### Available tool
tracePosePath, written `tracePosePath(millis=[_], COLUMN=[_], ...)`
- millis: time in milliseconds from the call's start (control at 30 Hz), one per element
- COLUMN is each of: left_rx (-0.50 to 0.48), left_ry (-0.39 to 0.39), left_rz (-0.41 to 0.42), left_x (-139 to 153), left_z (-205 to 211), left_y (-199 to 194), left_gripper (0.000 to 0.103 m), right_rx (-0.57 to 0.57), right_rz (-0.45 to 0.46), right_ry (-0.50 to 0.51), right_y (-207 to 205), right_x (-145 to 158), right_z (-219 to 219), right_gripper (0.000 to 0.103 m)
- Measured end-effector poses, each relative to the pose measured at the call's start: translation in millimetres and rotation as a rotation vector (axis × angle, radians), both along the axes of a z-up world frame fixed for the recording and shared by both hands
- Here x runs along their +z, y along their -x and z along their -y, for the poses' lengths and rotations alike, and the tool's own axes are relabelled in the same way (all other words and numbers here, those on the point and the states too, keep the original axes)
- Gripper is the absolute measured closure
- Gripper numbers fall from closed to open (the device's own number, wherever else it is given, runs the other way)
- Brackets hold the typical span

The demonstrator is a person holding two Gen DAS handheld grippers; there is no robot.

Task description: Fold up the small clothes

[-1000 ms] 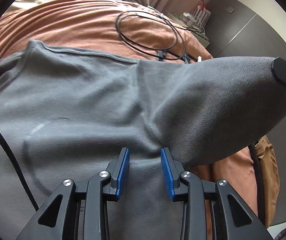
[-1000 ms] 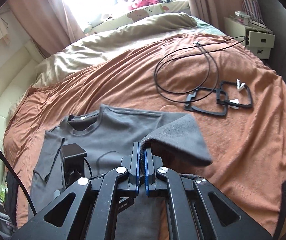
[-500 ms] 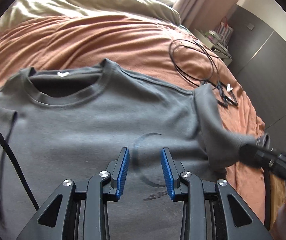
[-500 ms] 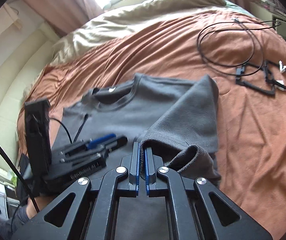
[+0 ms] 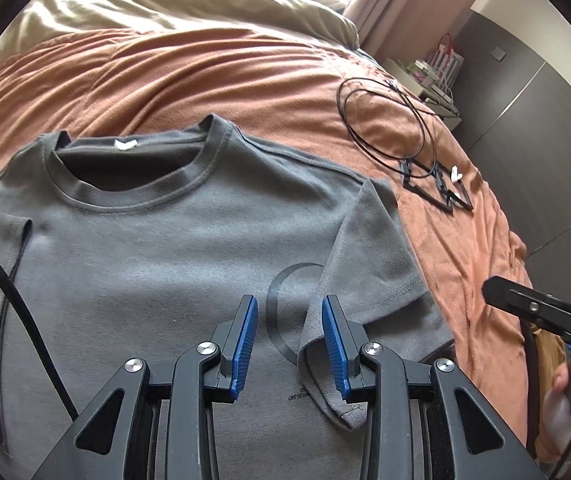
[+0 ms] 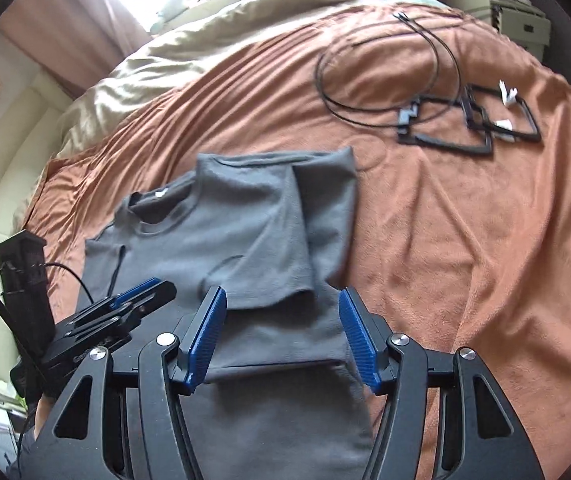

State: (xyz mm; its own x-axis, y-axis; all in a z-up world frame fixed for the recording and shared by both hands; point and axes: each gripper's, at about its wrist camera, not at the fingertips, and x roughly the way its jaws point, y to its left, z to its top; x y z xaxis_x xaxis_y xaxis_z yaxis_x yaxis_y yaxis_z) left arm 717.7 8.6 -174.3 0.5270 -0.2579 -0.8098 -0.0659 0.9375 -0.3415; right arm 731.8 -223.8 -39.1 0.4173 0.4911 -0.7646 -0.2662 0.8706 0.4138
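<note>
Right wrist view: a grey T-shirt (image 6: 245, 240) is spread on the orange bedspread (image 6: 465, 240), one sleeve folded inward. Right gripper (image 6: 281, 340), jaws just opened, holds nothing; left gripper (image 5: 289, 344) is part-open, empty.

— What lies around me, item by item?
— One orange-brown blanket (image 6: 465, 240) over the bed; one olive duvet (image 5: 189, 4) bunched at its far end; one coiled black cable (image 6: 385, 68) beside two black square frames (image 6: 469, 128); pink curtains (image 6: 73, 20) behind; one white side cabinet (image 6: 525, 24) at the far right.
</note>
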Motion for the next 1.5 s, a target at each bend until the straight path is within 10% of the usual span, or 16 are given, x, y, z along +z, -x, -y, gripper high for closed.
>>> tracePosePath(millis=[233,467,633,1067,1300,1500], left_rx=[-0.061,-0.081,-0.1,-0.097,-0.097,-0.143], left_ry=[-0.002,-0.042,-0.098,-0.13,-0.083,-0.08], left_rz=[-0.026,-0.038,-0.072,-0.108,-0.023,0.0], left_x=[-22,-35,-39,-21,3,3], left_z=[15,27,38,23,30,66], left_y=[-2,-3,-1,21,9,-13], left_gripper=[0.057,0.056,0.095,0.101,0.049,0.047], right_rx=[-0.022,-0.006,0.017,0.007,-0.01,-0.054], right_rz=[-0.055,-0.108,-0.089,-0.101,-0.057,-0.073], right_ry=[0.056,0.12,0.134,0.129,0.1,0.069], right_y=[-12,-1,9,13,2,-4], right_x=[-44,-68,-69,-51,-27,-27], right_z=[-6,-4,-7,-2,2,30], right_gripper=[0.048,0.085,0.096,0.094,0.092,0.089])
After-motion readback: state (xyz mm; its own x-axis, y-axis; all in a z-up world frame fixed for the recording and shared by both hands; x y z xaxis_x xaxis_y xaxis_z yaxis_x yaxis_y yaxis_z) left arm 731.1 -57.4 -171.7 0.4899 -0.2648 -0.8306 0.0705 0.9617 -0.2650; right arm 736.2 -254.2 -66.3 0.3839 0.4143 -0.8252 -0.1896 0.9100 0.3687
